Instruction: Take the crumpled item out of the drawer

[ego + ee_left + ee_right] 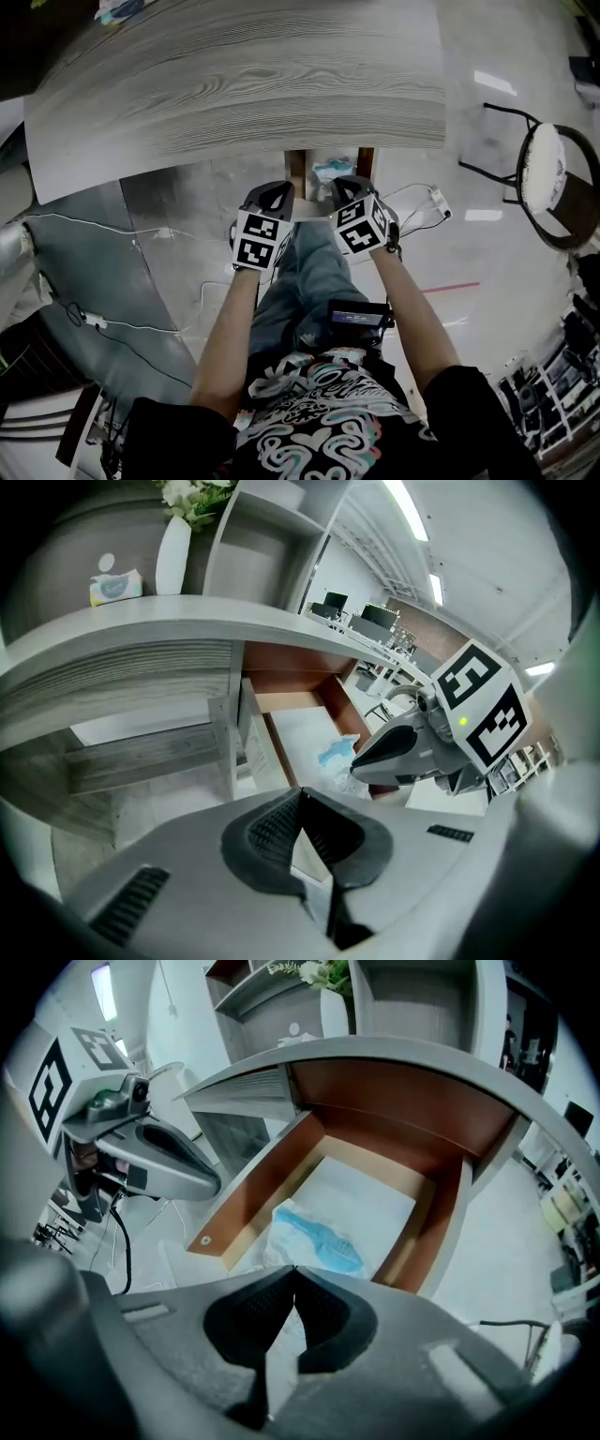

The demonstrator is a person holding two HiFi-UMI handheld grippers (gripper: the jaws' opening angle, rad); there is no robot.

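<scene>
The crumpled item [317, 1241], a wrinkled white packet with a light blue patch, lies in the open drawer [246, 1185], on the pale lining near its front end. The drawer has smooth reddish-brown wooden walls and stands pulled out from under the table [244, 84], whose broad top is grey with a long, streaky wood grain.

The right gripper [293, 1272] hovers at the drawer's front. Its ribbed black fingers [239, 1321] are pressed together at the tips with nothing between them, and the packet shows just beyond them. The left gripper [300, 799] hangs beside it, by the drawer's left front corner, its fingers [267, 832] likewise closed tip to tip and empty. Each gripper has a grey shell and carries a cube of black-and-white square markers.

On the table stand a slim white vase [174, 555] with flowers and a small box [114, 585]. A round stool [553, 183] with a thin black metal frame stands on the glossy floor [487, 253] to the right.
</scene>
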